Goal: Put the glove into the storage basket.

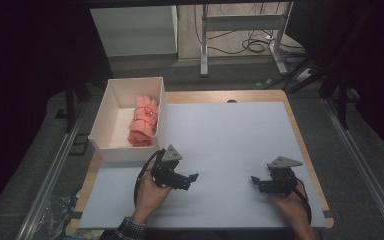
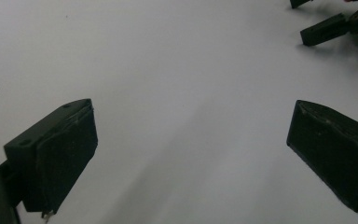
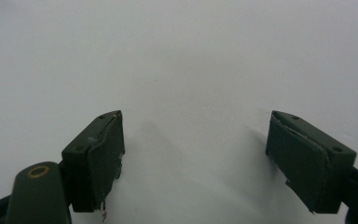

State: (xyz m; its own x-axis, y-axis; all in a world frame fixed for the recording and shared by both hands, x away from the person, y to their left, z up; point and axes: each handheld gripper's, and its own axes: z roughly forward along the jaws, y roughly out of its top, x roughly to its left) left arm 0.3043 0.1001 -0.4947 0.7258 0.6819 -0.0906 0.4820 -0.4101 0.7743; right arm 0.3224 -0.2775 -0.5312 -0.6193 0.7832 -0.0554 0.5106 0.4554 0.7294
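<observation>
Grippers are held low over the near part of a grey mat (image 1: 230, 140) that covers the wooden table (image 1: 292, 115). The left gripper (image 1: 192, 178) is seen just in front of the white box's near wall, its jaws spread wide with bare mat between them, as its own view (image 2: 191, 154) confirms. The right gripper (image 1: 256, 181) is held near the mat's near right corner, jaws likewise spread and pinching nothing (image 3: 193, 158); its jaw tips are also caught at the top right of the left gripper view. The two grippers are pointed toward each other and kept well apart. A white box (image 1: 105, 131) is set at the table's far left corner, overhanging the left edge of the mat. Pink rolled cloths (image 1: 143, 121) are lying inside it, against its right wall.
</observation>
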